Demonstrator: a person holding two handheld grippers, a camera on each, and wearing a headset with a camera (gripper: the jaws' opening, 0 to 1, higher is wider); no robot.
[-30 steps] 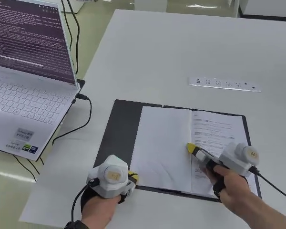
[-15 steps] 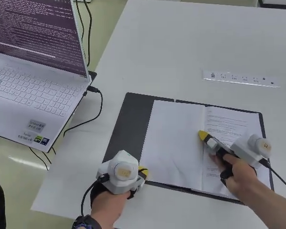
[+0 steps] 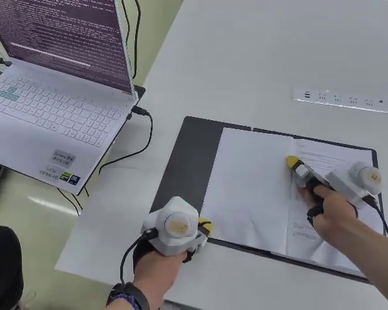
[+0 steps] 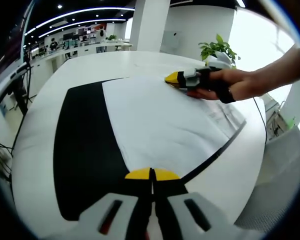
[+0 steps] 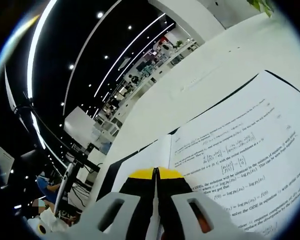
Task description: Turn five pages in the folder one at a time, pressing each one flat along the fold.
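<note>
Folder lies open on the table, and the head view catches a laptop far left. Right gripper is pinched closed, tips on the fold. Its own view makes out formulas on the right page. Left gripper is also clenched closed, at the folder's near edge.

Text on the printed page just past the right gripper jaws is way too tiny to read. Well left of them, the laptop gets cropped by the edge.
</note>
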